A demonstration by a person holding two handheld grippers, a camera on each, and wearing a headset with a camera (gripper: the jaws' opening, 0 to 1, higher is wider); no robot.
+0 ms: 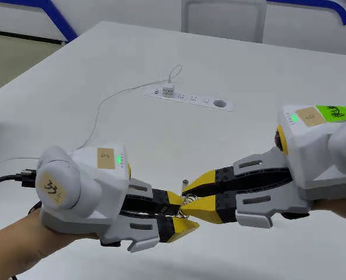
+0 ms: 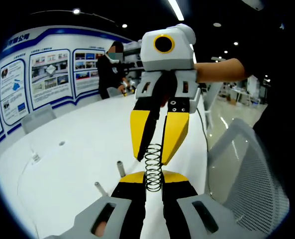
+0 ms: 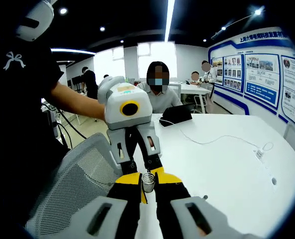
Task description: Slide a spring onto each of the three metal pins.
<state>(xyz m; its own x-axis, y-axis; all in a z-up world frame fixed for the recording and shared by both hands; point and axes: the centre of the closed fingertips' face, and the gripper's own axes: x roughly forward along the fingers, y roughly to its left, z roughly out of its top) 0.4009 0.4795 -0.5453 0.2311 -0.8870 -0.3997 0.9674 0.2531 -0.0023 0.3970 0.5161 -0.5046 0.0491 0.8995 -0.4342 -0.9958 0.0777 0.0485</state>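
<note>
Spring (image 2: 153, 167) hangs above the table (image 2: 62, 164), strung between the 2 tools: the left gripper (image 2: 153, 179) has its jaws closed on the near end, while the right gripper (image 2: 153, 160) brackets the far end — whether it actually presses, I cannot tell. To do this well, 1 tool should own the coil outright, pinching near an end so the bore is free, then line it up over a pin (image 2: 121, 168) and lower it straight. A 2nd pin (image 2: 99, 187) stands near it (both bare, upright). Crowded yellow tips half hide the coil in the head view — the power strip (image 1: 189, 99) and its cable (image 1: 111, 99) lie well apart.
</note>
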